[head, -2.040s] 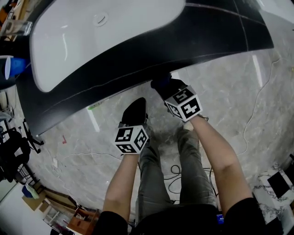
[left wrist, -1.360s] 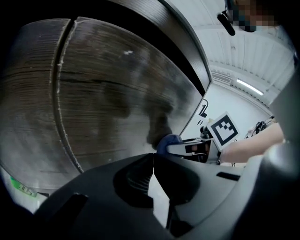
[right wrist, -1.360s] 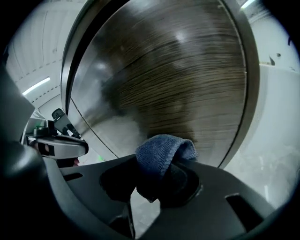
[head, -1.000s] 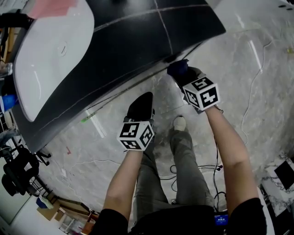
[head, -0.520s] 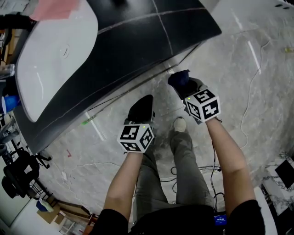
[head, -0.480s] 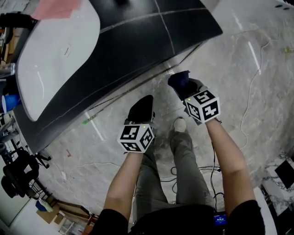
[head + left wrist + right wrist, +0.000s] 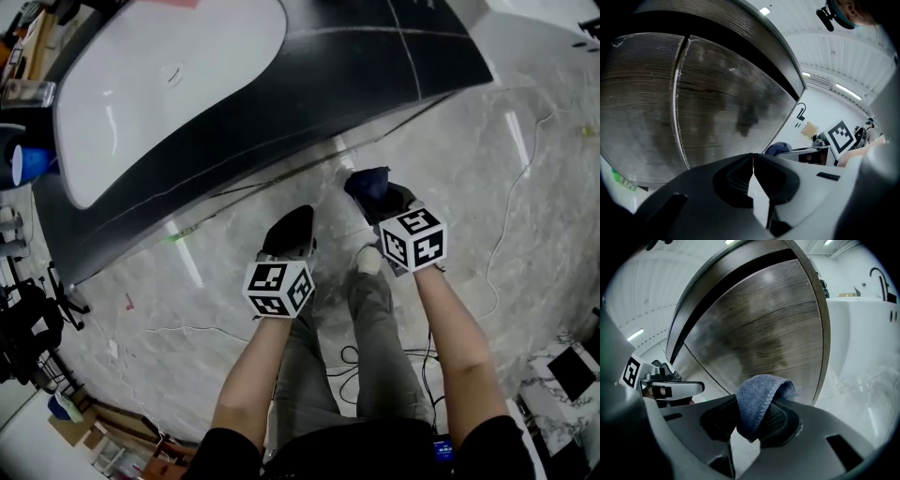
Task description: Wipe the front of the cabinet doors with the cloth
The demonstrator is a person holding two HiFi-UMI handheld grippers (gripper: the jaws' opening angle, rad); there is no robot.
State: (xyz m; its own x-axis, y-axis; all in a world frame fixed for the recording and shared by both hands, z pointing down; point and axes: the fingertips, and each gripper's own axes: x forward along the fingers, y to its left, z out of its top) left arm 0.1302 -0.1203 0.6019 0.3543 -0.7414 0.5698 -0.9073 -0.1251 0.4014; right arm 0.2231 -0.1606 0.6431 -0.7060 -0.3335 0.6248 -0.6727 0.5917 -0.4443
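Note:
The dark wood cabinet doors (image 7: pixel 759 329) stand under a black countertop (image 7: pixel 309 103) with a white basin (image 7: pixel 159 84). My right gripper (image 7: pixel 752 420) is shut on a folded blue cloth (image 7: pixel 757 401); the cloth (image 7: pixel 367 180) is held a little short of the door front, near its right edge. My left gripper (image 7: pixel 752 164) is shut with nothing in it and faces the left door (image 7: pixel 722 103) beside the seam (image 7: pixel 677 93). In the head view the left gripper (image 7: pixel 286 234) sits lower than the right gripper (image 7: pixel 380 192).
The grey marble floor (image 7: pixel 525 187) has thin cables (image 7: pixel 511 234) trailing over it. The person's legs and shoes (image 7: pixel 370 258) stand just behind the grippers. A blue cup (image 7: pixel 28 164) and clutter lie at the far left. A white unit (image 7: pixel 862 333) stands right of the cabinet.
Both grippers have drawn back a little from the cabinet. The head view has swung, so the basin and countertop sit further right in the view. The cloth stays clamped in the right gripper.

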